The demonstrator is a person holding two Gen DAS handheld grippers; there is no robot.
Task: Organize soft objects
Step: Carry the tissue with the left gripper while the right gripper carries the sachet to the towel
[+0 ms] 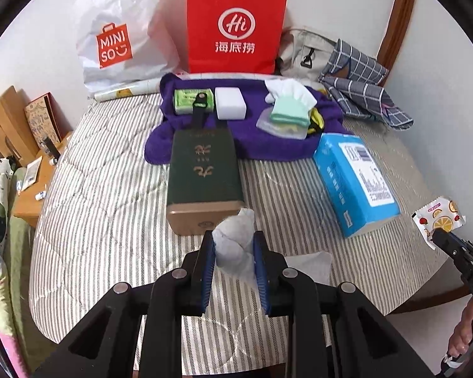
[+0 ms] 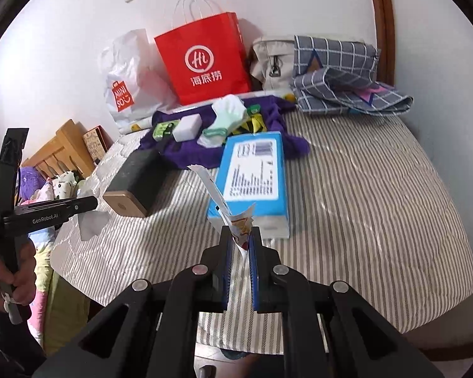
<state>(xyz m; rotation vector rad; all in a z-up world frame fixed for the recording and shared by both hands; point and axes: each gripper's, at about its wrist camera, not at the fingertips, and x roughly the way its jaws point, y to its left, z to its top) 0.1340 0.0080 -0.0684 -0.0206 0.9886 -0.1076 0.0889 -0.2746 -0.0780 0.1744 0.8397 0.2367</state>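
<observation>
My left gripper is shut on a crumpled white tissue above the striped bed, just in front of a dark green box. My right gripper is shut on a small fruit-printed wet-wipe packet; the packet also shows in the left wrist view. A blue tissue pack lies ahead of the right gripper. A purple towel further back carries a white sponge, a green packet and a mint tissue pouch.
A red paper bag and a white Miniso bag stand against the wall. A plaid cloth and a beige bag lie at the back right. A wooden nightstand stands left of the bed.
</observation>
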